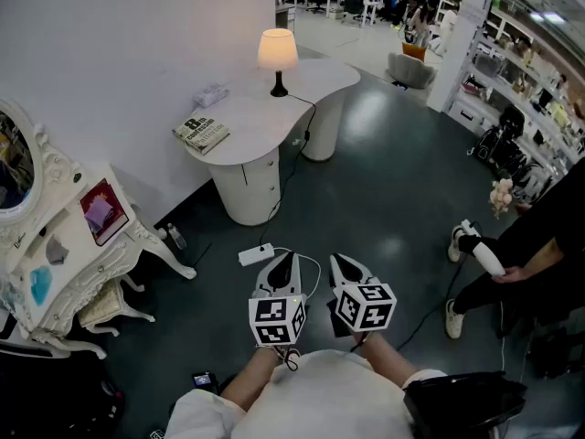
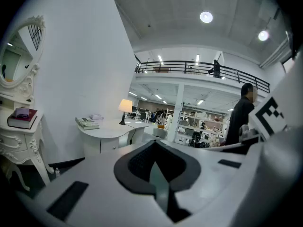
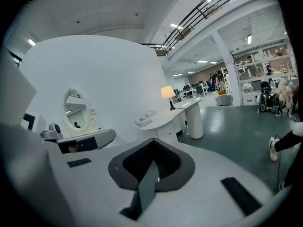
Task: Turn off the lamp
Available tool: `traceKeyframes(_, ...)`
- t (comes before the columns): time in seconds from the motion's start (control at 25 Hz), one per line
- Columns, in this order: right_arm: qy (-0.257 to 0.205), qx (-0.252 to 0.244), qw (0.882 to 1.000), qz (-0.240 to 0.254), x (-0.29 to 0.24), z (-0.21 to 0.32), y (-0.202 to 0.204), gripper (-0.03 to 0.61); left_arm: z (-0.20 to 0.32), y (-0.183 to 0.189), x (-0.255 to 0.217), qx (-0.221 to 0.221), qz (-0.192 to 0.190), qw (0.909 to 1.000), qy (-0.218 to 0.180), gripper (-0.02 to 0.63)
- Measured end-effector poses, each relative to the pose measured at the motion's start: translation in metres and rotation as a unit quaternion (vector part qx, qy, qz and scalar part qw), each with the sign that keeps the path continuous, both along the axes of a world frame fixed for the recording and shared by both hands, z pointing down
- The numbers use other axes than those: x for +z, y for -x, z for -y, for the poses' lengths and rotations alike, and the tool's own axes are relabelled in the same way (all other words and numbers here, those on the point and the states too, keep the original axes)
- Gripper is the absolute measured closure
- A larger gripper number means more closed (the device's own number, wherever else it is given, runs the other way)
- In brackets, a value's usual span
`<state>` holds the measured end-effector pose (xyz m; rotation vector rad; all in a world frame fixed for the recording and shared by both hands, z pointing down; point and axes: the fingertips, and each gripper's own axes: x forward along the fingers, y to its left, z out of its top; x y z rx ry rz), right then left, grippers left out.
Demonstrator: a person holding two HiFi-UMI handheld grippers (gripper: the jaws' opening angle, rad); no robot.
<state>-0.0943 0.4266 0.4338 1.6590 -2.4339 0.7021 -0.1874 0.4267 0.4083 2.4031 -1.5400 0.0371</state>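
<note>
amber light is glowing from the one lamp (image 1: 278, 55), which is standing at the far side of the single white table (image 1: 247, 126), one book (image 1: 202, 133) lying nearer. well apart from it, over the dark floor (image 1: 384, 181), the left gripper (image 1: 281, 265) and the right gripper (image 1: 345, 267) are each showing jaws pressed together, holding nothing. one power strip (image 1: 256, 254) is lying just ahead.
</note>
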Motion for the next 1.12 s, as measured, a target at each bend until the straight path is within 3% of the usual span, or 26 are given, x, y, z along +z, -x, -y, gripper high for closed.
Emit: traceKeyframes(1.12,0.04,0.052,0.998,0.013,0.028,0.047,-0.009,0.58,0.054,0.019,0.019,0.0,-0.003,0.9999,0.01,0.606)
